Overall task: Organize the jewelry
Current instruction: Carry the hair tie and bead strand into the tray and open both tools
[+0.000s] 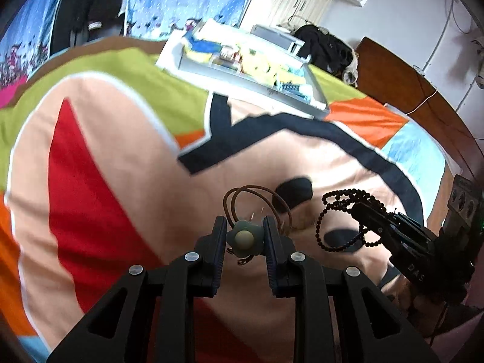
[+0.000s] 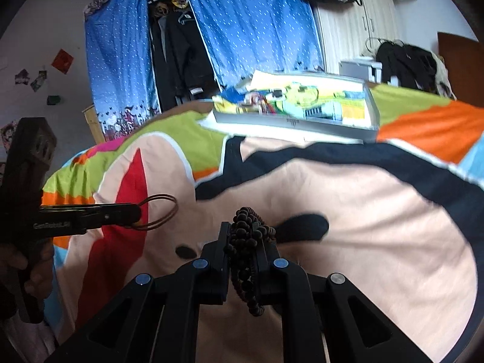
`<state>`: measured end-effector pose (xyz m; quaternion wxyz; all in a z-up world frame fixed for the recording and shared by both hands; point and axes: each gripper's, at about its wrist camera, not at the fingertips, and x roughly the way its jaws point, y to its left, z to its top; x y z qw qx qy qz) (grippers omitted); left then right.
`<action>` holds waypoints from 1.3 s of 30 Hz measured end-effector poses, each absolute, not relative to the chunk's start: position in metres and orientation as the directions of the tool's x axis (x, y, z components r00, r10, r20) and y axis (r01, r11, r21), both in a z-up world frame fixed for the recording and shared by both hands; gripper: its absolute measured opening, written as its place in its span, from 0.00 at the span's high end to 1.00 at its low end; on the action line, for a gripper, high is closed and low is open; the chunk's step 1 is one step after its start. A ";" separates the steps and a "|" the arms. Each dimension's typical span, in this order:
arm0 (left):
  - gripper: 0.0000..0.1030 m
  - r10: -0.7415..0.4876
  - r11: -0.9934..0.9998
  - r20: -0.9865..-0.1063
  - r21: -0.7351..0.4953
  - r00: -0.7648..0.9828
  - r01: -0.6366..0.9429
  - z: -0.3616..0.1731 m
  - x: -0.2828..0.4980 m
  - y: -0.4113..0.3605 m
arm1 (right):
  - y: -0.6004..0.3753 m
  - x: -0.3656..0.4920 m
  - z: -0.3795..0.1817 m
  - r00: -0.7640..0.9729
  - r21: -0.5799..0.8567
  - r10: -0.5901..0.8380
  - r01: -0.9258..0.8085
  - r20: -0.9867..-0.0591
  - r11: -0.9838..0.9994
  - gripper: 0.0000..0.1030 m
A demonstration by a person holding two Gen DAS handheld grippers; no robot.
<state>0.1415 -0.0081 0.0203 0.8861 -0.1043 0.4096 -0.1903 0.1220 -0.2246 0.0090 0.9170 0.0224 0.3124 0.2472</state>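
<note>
While both claws hang above the bedspread point(image 1: 127, 181), each carries one piece of jewelry.

Left claw point(image 1: 245, 239): clenched on the hair tie point(image 1: 257, 208), gripping its flower charm between the two fingers, at 6 o'clock in the left view.

Right claw point(image 2: 245, 242): clenched on the beads point(image 2: 246, 254), at 6 o'clock in its own view; in the left view it sits at 4 o'clock.

Hair tie look: thin brown elastic in a double loop, with a grey-green flower and a pale round centre.

Beads look: small dark round beads on a long string, bunched in loops, one end dangling below the jaws.

Handling, judged: both are light and limp. The charm is the only stiff part, so it is the best hold. The beads may slip or snag; pinch several strands together.

Box point(image 2: 302, 121): shallow, grey-rimmed, at 12 o'clock, well apart from both claws, a likely place for the jewelry.
</note>
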 end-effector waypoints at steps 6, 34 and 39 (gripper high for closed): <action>0.80 -0.451 0.892 -0.636 -0.340 0.627 0.297 0.046 0.186 -0.021 | -0.231 0.162 0.049 0.711 0.148 0.474 -0.472 -0.519 0.869 0.89; 0.80 -0.401 0.915 -0.619 -0.233 0.675 0.330 0.038 0.458 -0.096 | -0.293 0.429 0.043 0.771 0.105 0.321 -0.317 -0.551 0.943 0.89; 0.80 -0.393 0.917 -0.650 -0.228 0.651 0.326 0.021 0.464 -0.098 | -0.298 0.427 0.027 0.755 0.126 0.319 -0.304 -0.572 0.944 0.89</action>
